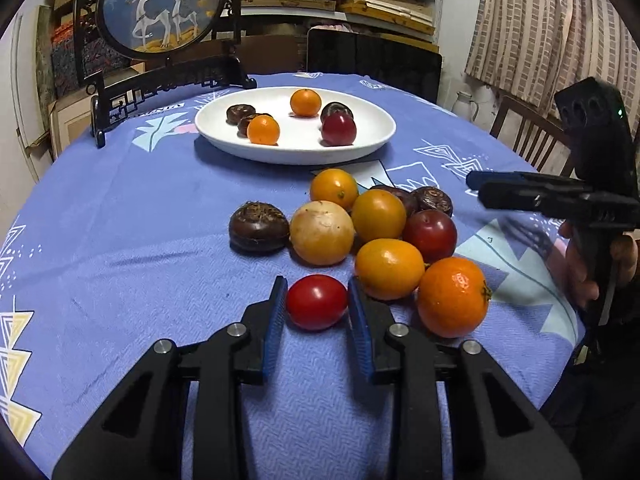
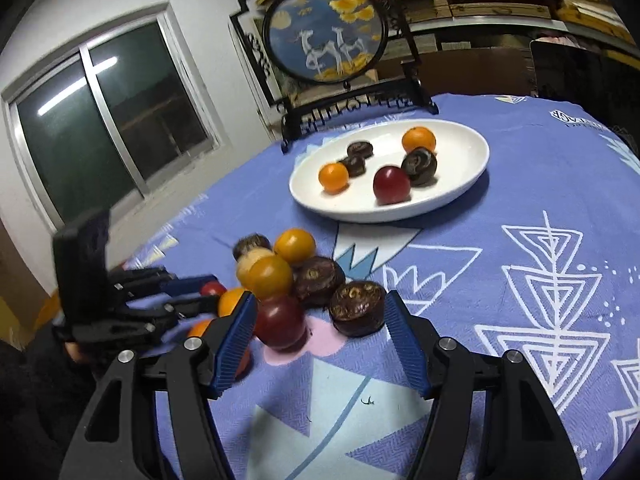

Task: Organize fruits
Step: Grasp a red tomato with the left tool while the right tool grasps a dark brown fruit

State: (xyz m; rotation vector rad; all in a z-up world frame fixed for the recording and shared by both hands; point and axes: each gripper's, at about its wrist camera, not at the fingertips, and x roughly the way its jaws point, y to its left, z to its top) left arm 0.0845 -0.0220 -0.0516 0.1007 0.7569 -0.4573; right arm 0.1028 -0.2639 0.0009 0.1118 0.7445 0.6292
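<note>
Left gripper (image 1: 317, 300) is angling down at the near edge of the fruit pile, pads clamping a red tomato (image 1: 316, 301) resting on the desk (image 1: 140, 264). Right gripper (image 2: 320, 340) is hanging half-open, gripping nothing, a brown chestnut (image 2: 357, 307) between its fingers. White plate (image 1: 360, 148), far, is holding six fruits. Only the right wrist view is showing the window (image 2: 112, 120).

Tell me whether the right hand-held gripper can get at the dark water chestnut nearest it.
Probably yes: the right hand-held gripper stands open with the dark water chestnut at its fingertips; only the dark red fruit crowds one side.
</note>
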